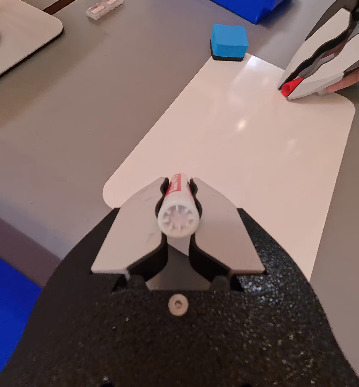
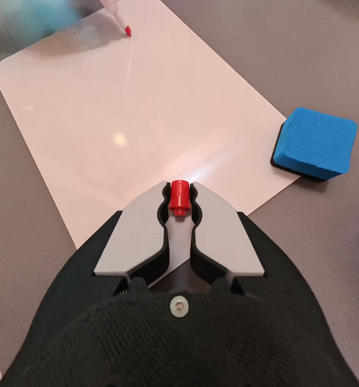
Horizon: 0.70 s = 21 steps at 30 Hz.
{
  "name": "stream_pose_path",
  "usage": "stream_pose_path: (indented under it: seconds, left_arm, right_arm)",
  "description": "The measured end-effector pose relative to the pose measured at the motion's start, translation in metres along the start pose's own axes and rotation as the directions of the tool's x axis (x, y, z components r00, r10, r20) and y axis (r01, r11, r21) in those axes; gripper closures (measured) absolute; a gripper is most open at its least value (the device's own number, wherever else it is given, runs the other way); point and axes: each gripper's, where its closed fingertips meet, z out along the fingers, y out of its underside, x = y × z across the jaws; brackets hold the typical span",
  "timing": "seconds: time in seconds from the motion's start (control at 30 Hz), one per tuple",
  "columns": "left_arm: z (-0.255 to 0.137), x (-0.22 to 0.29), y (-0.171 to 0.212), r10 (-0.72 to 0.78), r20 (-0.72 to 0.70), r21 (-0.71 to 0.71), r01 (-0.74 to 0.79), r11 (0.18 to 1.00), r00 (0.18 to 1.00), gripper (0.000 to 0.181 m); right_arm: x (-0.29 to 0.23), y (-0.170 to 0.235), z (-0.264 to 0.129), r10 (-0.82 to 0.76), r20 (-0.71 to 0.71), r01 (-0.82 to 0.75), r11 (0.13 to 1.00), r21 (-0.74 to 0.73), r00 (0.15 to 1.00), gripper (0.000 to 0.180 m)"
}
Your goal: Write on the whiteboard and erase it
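Observation:
A white whiteboard [image 1: 247, 150] lies flat on the grey table; it also shows in the right wrist view [image 2: 115, 109]. My left gripper [image 1: 178, 180] is shut on a white marker [image 1: 177, 209] with a red label, pointed down at the board. In the right wrist view the marker's red tip [image 2: 128, 31] touches the board near its far edge, with a tiny red mark there. My right gripper [image 2: 179, 183] is shut on the red marker cap [image 2: 179, 196]; it also shows at the board's far right corner in the left wrist view [image 1: 287, 90]. A blue eraser [image 1: 229, 41] sits at the board's corner [image 2: 314, 144].
A second white board [image 1: 17, 41] lies at the far left of the grey table [image 1: 69, 117]. A small clear box [image 1: 103, 8] and a blue object [image 1: 256, 10] sit at the back. A person's fingers [image 1: 350, 81] hold the right gripper. Blue floor [image 1: 4, 293] shows at lower left.

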Motion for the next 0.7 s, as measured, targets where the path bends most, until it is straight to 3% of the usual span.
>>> stream_pose_path:
  seconds: [0.3,0.7]
  left_arm:
    - [-0.021,-0.003,0.015,0.003,0.058,-0.066,0.001,0.998,0.998,0.161]
    - [-0.029,0.041,0.025,-0.006,-0.008,-0.068,0.006,0.998,1.0,0.161]
  right_arm:
    - [0.0,0.0,0.0,-0.001,0.002,0.001,1.0,0.0,1.0,0.162]
    - [0.0,0.0,0.0,-0.004,0.006,0.004,1.0,0.0,1.0,0.162]
